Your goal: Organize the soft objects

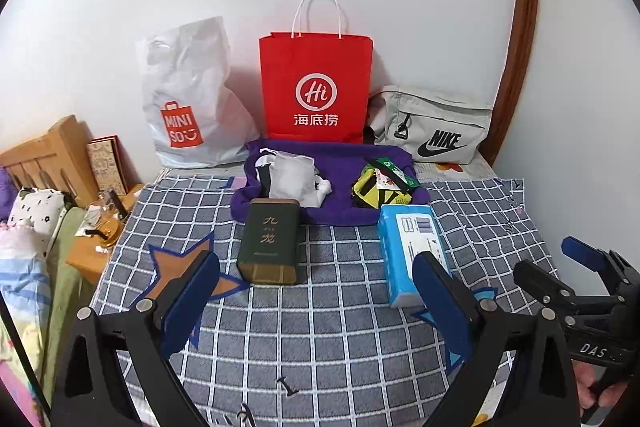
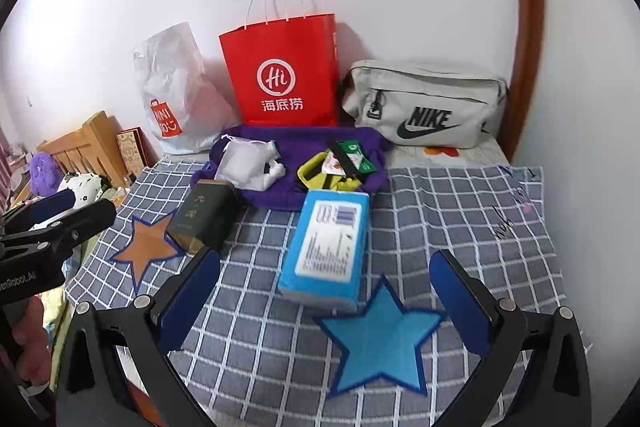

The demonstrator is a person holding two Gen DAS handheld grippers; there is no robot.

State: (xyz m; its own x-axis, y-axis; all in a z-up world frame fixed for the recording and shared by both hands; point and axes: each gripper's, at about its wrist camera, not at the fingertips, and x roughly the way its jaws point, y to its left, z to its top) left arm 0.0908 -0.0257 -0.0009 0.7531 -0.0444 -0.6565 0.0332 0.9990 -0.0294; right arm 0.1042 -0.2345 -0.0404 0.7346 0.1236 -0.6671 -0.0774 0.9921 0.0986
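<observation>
- Both grippers, left gripper (image 1: 316, 301) & right gripper (image 2: 325, 293), spread wide, holding nothing, above the checked cloth (image 2: 460, 211).
- Soft items, a white pouch (image 1: 291, 174) & a yellow-green piece (image 1: 370, 189), lie on the purple cloth (image 1: 340, 153) at 12 o'clock.
- 3 bags at the wall: plastic bag (image 1: 188, 95), red bag (image 1: 316, 83), grey pouch (image 1: 436, 127); insides hidden, maybe empty.
- Fits sorting just ahead or already ended; can't tell.

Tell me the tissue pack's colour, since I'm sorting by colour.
The tissue pack is light blue with a white printed label; the right wrist view shows it best.
</observation>
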